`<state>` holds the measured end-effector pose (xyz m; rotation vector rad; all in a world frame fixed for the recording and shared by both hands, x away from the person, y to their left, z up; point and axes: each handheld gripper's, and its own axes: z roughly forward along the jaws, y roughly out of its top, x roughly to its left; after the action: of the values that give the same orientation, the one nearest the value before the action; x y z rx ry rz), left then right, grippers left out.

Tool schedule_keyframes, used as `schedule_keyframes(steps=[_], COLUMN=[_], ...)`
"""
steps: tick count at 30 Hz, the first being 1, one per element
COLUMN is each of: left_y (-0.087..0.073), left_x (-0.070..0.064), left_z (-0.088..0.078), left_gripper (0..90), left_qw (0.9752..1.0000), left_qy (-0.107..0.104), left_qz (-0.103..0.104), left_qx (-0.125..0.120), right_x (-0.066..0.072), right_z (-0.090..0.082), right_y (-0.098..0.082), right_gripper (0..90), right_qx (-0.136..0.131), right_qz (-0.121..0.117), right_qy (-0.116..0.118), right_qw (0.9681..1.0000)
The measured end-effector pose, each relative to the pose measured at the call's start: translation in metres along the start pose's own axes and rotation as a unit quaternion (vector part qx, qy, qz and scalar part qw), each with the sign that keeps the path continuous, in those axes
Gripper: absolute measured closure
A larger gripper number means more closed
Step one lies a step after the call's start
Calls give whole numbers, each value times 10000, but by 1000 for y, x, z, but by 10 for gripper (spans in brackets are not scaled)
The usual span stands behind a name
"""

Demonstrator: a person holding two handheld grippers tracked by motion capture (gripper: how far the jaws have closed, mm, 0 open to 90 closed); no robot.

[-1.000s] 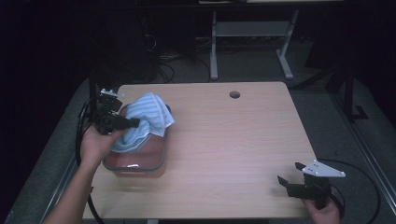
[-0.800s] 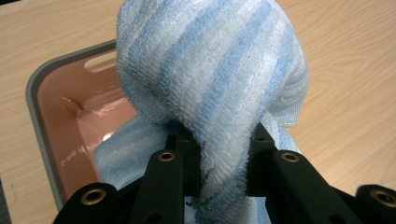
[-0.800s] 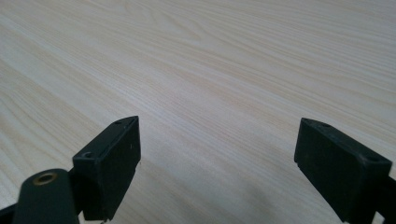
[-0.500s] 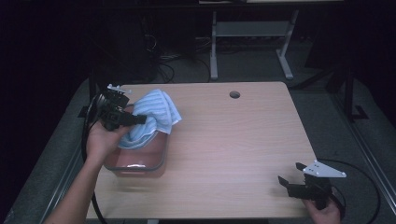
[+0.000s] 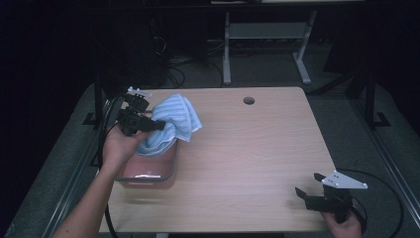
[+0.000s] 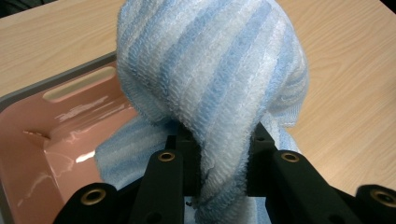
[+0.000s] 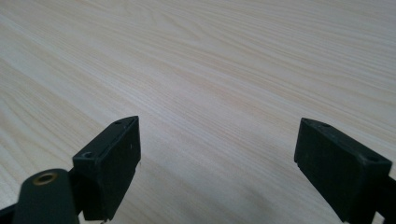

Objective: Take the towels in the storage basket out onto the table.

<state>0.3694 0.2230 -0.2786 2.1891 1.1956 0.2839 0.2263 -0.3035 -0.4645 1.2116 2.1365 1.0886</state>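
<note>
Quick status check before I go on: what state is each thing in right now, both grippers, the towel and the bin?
left gripper: shut on the towel.
towel: bunched, lifted, lower end hanging into the bin.
bin: upright on the table, open-topped.
right gripper: open, nothing between its jaws, over bare table.

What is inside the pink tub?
The lower end of the striped blue towel hangs into the pink tub; the left gripper pinches it. The towel covers part of the tub's bottom.

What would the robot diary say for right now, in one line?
left gripper: shut on striped towel | towel: lifted, tail in pink tub | right gripper: open, nothing held, above table
</note>
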Motion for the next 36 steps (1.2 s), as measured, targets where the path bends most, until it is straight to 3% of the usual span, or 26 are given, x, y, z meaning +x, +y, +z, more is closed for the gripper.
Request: schedule_keyframes(steps=[12,36], left_y=[9,40], left_x=[-5,-35], left_z=[3,26], left_gripper=[732,732], left_qw=[10000,9990], left_qy=[-57,-265], left_qz=[41,346], left_qx=[6,83], right_x=[-2,-3], right_z=[-2,-6], right_y=[-1,-2], right_gripper=[141,141], right_qx=[-38,-97], right_qz=[44,144], right_qy=[-20,-49], right_qw=[10000,9998])
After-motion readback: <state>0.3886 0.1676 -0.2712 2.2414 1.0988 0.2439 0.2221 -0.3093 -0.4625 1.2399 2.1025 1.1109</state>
